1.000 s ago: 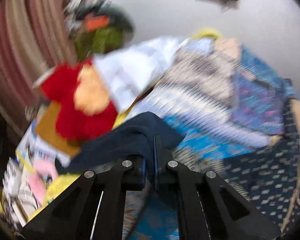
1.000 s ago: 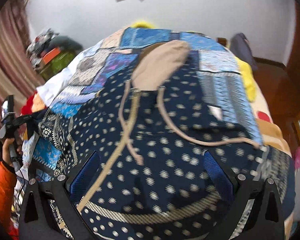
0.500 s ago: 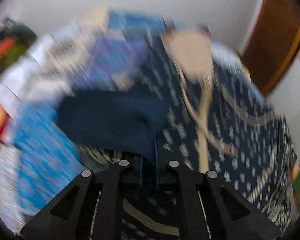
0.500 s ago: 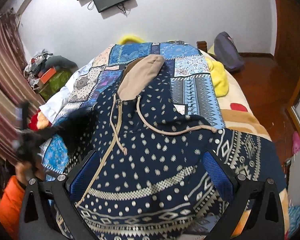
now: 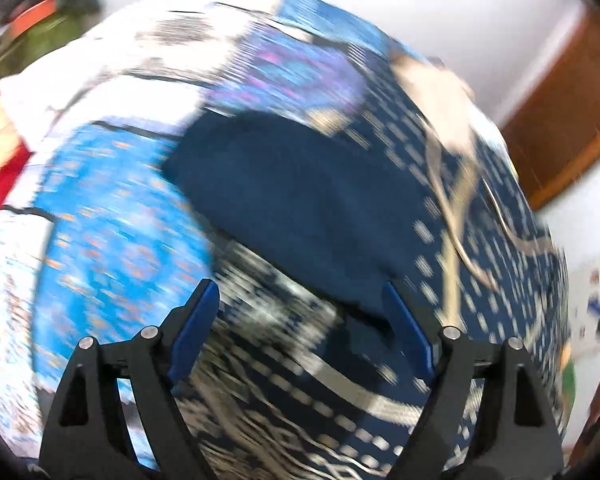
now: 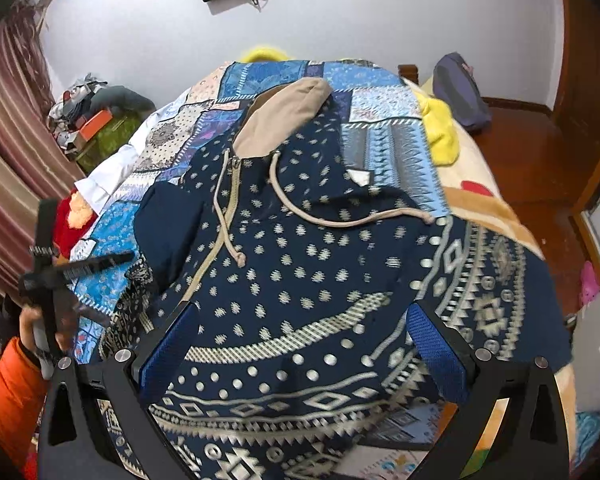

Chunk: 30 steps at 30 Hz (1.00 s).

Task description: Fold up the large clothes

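Note:
A navy hoodie (image 6: 300, 264) with cream dots, a beige hood (image 6: 284, 112) and drawstrings lies face up on the bed. Its plain navy left sleeve (image 5: 300, 200) is folded inward over the chest and also shows as the sleeve (image 6: 168, 232) in the right wrist view. My left gripper (image 5: 302, 320) hovers over the sleeve's end. Its jaws are opening wide, and the cloth lies under the gap without the pads pressing it. A hand in an orange sleeve holds the left gripper (image 6: 80, 268) at the bed's left side. My right gripper (image 6: 302, 348) stands open above the hoodie's patterned hem, holding nothing.
A blue patchwork bedspread (image 6: 384, 148) covers the bed, with a yellow cushion (image 6: 440, 128) at its right and a red plush (image 6: 74, 216) at its left. A clutter pile (image 6: 92, 112) and curtain stand left. A dark bag (image 6: 460, 88) lies on the wooden floor.
The left gripper swung right with the navy sleeve, laid it over the hoodie's chest and went from shut to wide. The right gripper pulled back, so more of the hoodie shows.

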{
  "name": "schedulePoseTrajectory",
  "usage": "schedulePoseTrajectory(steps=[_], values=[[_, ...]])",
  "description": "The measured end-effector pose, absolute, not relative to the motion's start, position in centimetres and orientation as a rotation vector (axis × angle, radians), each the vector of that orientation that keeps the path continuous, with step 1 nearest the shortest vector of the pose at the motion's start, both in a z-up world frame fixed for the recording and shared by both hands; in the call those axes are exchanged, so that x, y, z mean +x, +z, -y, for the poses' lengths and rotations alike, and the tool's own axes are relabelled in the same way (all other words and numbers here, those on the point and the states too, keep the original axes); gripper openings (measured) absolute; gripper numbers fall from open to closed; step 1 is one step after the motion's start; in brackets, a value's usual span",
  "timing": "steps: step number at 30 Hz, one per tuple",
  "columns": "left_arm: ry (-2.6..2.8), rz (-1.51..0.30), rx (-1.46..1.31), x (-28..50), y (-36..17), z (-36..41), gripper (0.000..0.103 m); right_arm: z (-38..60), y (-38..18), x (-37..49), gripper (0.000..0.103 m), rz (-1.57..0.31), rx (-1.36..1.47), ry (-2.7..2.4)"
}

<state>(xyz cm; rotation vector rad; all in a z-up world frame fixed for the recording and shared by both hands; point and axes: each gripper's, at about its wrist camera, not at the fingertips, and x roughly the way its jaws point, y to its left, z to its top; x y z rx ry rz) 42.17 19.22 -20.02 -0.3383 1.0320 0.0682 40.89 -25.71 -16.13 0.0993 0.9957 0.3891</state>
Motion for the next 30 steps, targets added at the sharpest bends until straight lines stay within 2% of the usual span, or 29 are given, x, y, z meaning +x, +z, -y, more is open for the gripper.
schedulePoseTrajectory(steps=[5, 10, 12, 14, 17, 23, 30], values=[[0.193, -1.04, -0.569, 45.1, -22.8, -26.6, 0.083, 23.9, -17.8, 42.6, 0.103, -1.016, 0.133, 0.41], [0.18, -1.054, -0.761, 48.4, -26.6, -28.9, 0.08, 22.4, -19.4, 44.2, 0.103, -1.039, 0.124, 0.417], [0.161, -1.057, -0.809, 49.6, -27.8, -28.7, 0.067, 22.2, -20.0, 44.6, 0.103, -1.048, 0.123, 0.414], [0.179, -1.059, -0.819, 50.6, -28.7, -28.5, 0.041, 22.2, -20.3, 45.0, 0.103, -1.055, 0.126, 0.409], [0.198, -1.017, -0.706, 51.4, -27.3, -27.1, 0.013, 22.4, -20.6, 45.3, 0.103, -1.062, 0.127, 0.401], [0.231, -0.912, -0.261, 51.0, -19.5, -20.3, 0.012, 23.5, -20.1, 44.6, 0.103, -1.046, 0.112, 0.378], [0.001, -0.74, -0.111, 48.4, -8.9, -9.3, 0.012, 26.1, -17.4, 42.6, 0.103, -0.997, 0.166, 0.362]])
